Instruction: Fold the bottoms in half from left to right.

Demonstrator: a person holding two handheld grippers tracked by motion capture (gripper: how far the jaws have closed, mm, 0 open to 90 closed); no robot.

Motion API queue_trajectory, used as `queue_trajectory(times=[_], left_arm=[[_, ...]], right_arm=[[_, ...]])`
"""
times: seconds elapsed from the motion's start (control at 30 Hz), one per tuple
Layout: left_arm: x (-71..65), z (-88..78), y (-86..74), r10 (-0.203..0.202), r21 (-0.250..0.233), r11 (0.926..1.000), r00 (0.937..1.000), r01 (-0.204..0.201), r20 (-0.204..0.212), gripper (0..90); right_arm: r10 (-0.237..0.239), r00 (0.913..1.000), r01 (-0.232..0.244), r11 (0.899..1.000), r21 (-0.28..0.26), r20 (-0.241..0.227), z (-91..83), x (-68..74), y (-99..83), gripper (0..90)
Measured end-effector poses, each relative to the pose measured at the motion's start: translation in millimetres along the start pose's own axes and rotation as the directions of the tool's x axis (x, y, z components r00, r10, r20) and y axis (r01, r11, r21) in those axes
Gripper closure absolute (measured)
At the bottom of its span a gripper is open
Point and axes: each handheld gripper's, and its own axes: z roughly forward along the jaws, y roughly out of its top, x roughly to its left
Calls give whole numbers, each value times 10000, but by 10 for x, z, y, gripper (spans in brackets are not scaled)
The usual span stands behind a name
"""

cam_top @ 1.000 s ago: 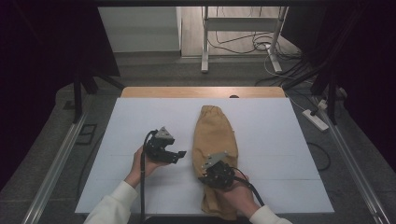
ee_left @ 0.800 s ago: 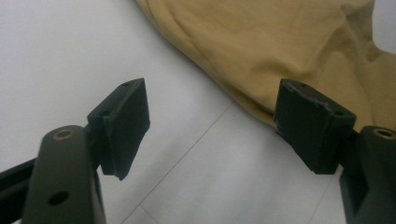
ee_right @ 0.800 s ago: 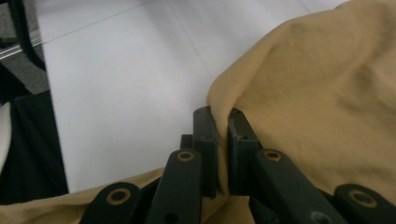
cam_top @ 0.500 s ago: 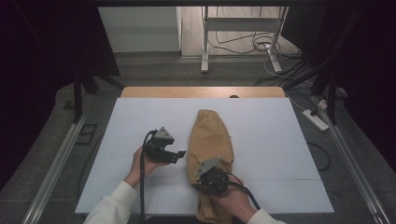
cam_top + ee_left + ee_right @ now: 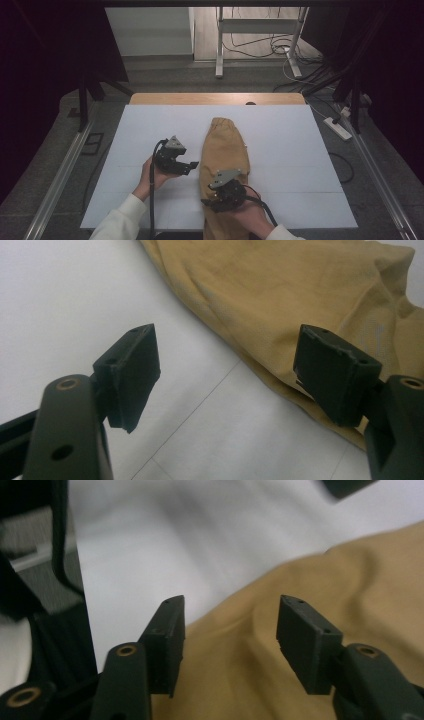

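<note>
White sheet covering the surface (image 5: 300, 150) had just one thing on it: a mustard-yellow cloth (image 5: 224, 150) lying lengthwise near the middle, its near end hanging off the front edge. Two tongs in play. Left tongs (image 5: 227, 372) hovered open beside the cloth's left edge. Right tongs (image 5: 227, 640) had just been opening, jaws apart over the cloth, nothing pinched. Loads of bare sheet either side.

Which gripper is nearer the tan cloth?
Right. The right gripper hangs directly over the tan cloth, jaws just opened with nothing pinched; the left gripper waits open beside its edge, over white table.
</note>
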Motion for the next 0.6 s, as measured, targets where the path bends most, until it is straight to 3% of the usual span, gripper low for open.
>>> queue_trajectory(times=[0.17,0.6], left_arm=[[4,1,-3,-34,-24,10000,10000,34,3,263],[30,20,-13,-112,9,9999,9999,111,110,262]], right_arm=[[411,9991,-402,9971,-641,133,-121,-92,23,402],[1423,9863,-1356,9873,-823,830,-275,-543,-107,375]])
